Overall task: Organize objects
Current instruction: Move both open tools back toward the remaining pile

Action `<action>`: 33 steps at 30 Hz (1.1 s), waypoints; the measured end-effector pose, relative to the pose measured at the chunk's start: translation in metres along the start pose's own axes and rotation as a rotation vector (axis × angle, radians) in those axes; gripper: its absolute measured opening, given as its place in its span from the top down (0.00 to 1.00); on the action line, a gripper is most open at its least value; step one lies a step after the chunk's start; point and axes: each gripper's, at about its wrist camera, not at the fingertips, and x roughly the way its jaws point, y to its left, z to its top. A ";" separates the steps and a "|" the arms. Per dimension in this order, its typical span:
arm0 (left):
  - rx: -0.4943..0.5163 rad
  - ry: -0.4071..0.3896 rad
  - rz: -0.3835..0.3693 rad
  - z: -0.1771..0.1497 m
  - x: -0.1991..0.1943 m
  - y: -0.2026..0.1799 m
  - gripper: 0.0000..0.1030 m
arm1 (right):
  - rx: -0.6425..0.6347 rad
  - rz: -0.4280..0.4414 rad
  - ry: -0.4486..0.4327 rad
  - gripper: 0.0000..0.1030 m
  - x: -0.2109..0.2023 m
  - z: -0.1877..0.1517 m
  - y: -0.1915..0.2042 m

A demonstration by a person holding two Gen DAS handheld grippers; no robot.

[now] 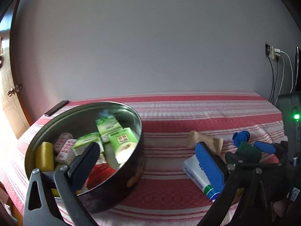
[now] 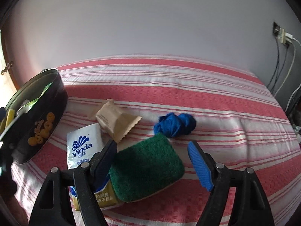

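Right wrist view: wide-open right claw [image 2: 152,166] straddles green sponge [image 2: 144,167], tissue packet [image 2: 82,146] beside

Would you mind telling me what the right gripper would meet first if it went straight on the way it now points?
Most likely the green scouring pad: it already lies between the open jaws of the right gripper. The blue cloth ball sits just beyond it, though depth is hard to judge.

The left gripper [image 1: 150,162] has its jaws spread wide and empty, fingers level and pointing toward the far wall. The right gripper [image 2: 152,162] is likewise spread wide, apparently gripping nothing, and sits just right of the left one.
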 end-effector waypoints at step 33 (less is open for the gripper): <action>0.091 0.198 -0.109 -0.005 0.038 -0.058 0.01 | 0.132 0.119 0.037 0.19 -0.006 -0.020 -0.064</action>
